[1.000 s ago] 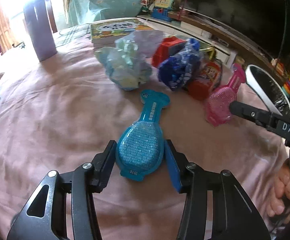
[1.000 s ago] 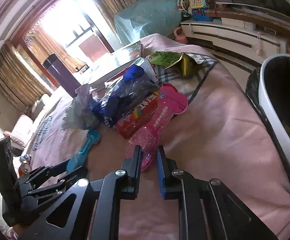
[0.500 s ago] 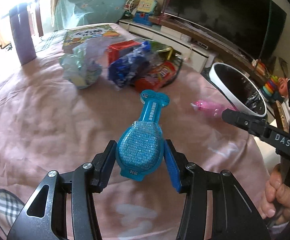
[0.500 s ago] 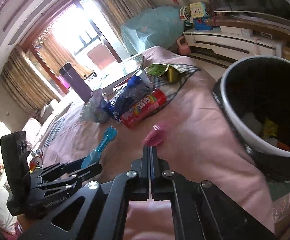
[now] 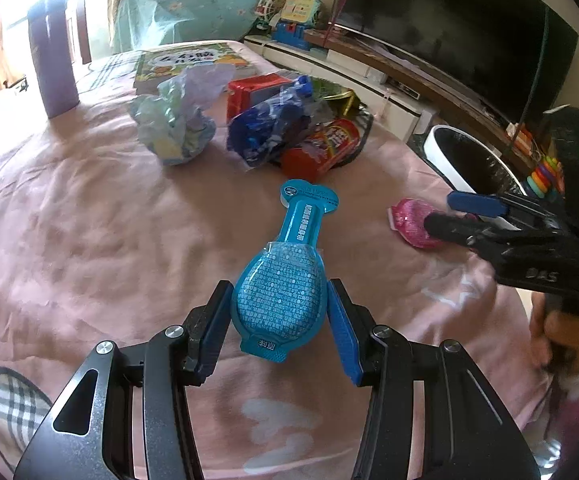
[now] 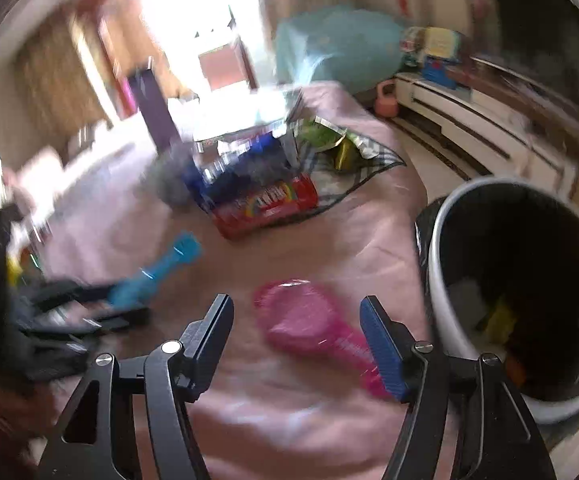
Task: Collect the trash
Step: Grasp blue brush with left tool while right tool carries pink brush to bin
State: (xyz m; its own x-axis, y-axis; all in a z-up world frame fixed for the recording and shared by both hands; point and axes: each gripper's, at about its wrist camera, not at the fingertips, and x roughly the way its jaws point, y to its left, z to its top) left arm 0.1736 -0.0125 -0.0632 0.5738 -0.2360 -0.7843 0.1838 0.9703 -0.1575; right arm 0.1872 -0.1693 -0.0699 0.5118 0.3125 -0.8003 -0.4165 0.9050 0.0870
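Blue packet (image 5: 279, 300) sits nearest, clamped at its round end between the left gripper (image 5: 277, 334) pads, lifted over the pink cloth (image 5: 89, 240). Right of it, right gripper (image 6: 303, 344) jaws opening wide, pink packet (image 6: 309, 326) loose between them, pads not touching; blurred, short of the bin (image 6: 435, 280). Farther: wrapper pile (image 5: 289, 136). Step looks like binning; next, carry blue packet right to bin, regrab pink.
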